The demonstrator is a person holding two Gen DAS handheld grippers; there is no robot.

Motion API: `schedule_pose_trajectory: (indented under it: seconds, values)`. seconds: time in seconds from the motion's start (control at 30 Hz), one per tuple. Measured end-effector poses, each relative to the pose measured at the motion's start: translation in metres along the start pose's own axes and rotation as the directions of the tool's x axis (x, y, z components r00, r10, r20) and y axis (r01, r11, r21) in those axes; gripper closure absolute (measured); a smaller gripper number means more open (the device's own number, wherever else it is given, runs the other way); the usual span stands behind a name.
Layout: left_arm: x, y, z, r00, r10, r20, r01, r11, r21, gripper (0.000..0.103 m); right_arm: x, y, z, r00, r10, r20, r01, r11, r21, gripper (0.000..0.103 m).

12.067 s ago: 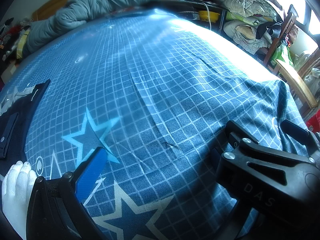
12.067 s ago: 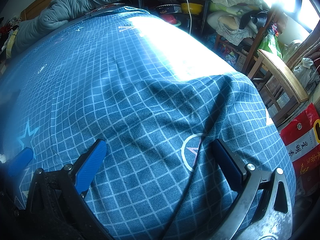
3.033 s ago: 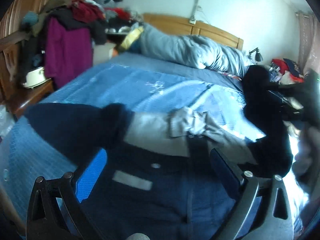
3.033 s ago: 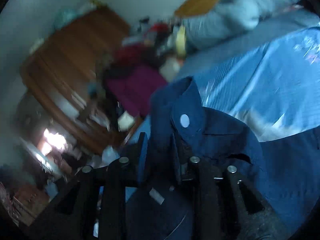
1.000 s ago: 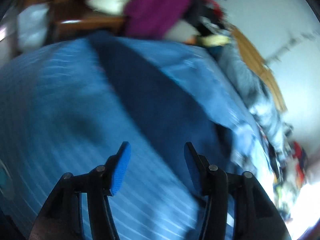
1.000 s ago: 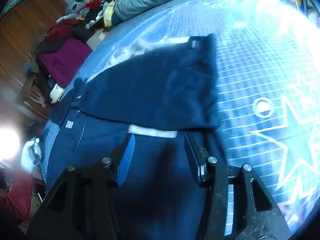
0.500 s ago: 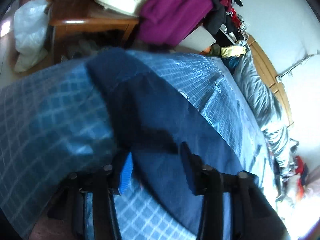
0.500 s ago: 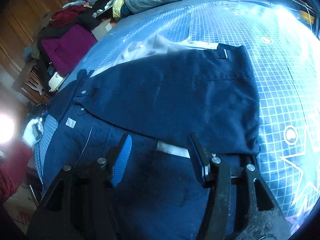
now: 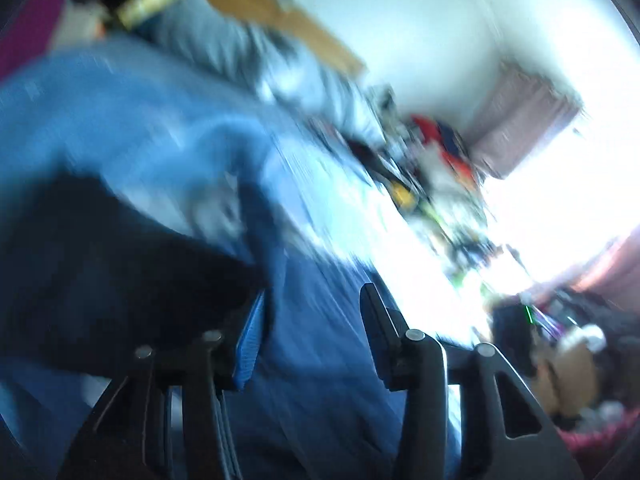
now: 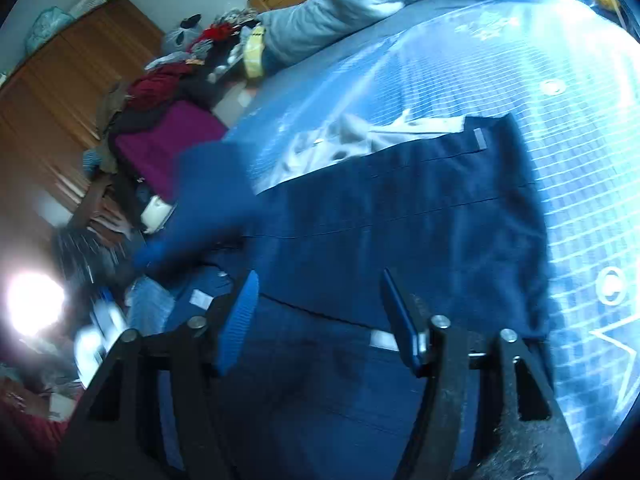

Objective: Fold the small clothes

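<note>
You had the dark navy cloth garment [image 10: 400,216] lying across the blue grid-patterned bedsheet [image 10: 576,128], one half already laid over the other, with a pale grey-white lining [image 10: 360,136] showing along its far edge. A navy sleeve [image 10: 208,204] was lifted and blurred at the left of the right wrist view, so the step in hand looked like bringing that sleeve over the body. To do it well, you needed to carry it flat across, keep the cuff from twisting, and set it down parallel to the folded edge rather than dropping it in a heap.

Your right gripper [image 10: 316,312] hovered over the near part of the garment with its blue-padded fingers [image 10: 240,312] parted to a middling width and nothing between them. Your left gripper [image 9: 308,332] was likewise partly spread; dark cloth sat by its left pad, but the blur was too heavy to tell whether it touched. No cloth lay between the pads.
</note>
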State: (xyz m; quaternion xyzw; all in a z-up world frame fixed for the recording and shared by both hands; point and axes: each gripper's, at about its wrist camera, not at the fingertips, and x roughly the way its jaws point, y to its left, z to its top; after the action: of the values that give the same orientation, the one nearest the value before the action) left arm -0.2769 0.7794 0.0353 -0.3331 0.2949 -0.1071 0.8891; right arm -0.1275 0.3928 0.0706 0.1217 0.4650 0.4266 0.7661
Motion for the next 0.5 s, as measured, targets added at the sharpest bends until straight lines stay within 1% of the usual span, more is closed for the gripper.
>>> schedule_pose_trajectory:
  seconds: [0.07, 0.13, 0.17, 0.2, 0.23, 0.27, 0.3, 0.33, 0.4, 0.5]
  values:
    - [-0.001, 0.001, -0.023, 1.0, -0.01, -0.023, 0.009, 1.0, -0.017, 0.055, 0.015, 0.002, 0.004, 0.998, 0.052, -0.04, -0.052, 0.999, 0.013, 0.038]
    - [-0.016, 0.015, -0.034, 1.0, 0.012, -0.005, -0.013, 0.998, -0.056, 0.055, 0.034, 0.005, 0.009, 0.992, 0.102, -0.072, -0.1, 0.995, 0.026, 0.038]
    - [-0.027, 0.025, -0.035, 0.999, 0.04, 0.014, -0.039, 0.997, -0.072, 0.055, 0.044, 0.006, 0.012, 0.988, 0.126, -0.086, -0.123, 0.992, 0.039, 0.038]
    - [-0.036, 0.029, -0.045, 0.997, 0.069, 0.031, -0.066, 0.994, -0.084, 0.055, 0.056, 0.007, 0.015, 0.983, 0.152, -0.1, -0.147, 0.988, 0.057, 0.038]
    - [-0.047, 0.041, -0.044, 0.993, 0.104, 0.048, -0.098, 0.989, -0.107, 0.055, 0.067, 0.008, 0.017, 0.978, 0.171, -0.117, -0.164, 0.984, 0.07, 0.038]
    - [-0.058, 0.046, -0.054, 0.989, 0.136, 0.06, -0.127, 0.984, -0.126, 0.055, 0.077, 0.009, 0.018, 0.976, 0.173, -0.13, -0.164, 0.983, 0.079, 0.038]
    - [-0.068, 0.058, -0.056, 0.983, 0.172, 0.071, -0.159, 0.975, -0.157, 0.055, 0.087, 0.009, 0.018, 0.977, 0.153, -0.147, -0.142, 0.986, 0.082, 0.038]
    - [-0.077, 0.067, -0.058, 0.978, 0.193, 0.084, -0.174, 0.966, -0.189, 0.055, 0.096, 0.01, 0.018, 0.979, 0.12, -0.167, -0.107, 0.991, 0.082, 0.038]
    - [-0.09, 0.08, -0.058, 0.974, 0.202, 0.102, -0.179, 0.963, -0.203, 0.055, 0.108, 0.012, 0.014, 0.978, 0.086, -0.189, -0.073, 0.995, 0.074, 0.04]
    - [-0.095, 0.086, -0.062, 0.974, 0.198, 0.106, -0.174, 0.963, -0.203, 0.055, 0.114, 0.02, 0.013, 0.98, 0.074, -0.184, -0.066, 0.997, 0.049, 0.039]
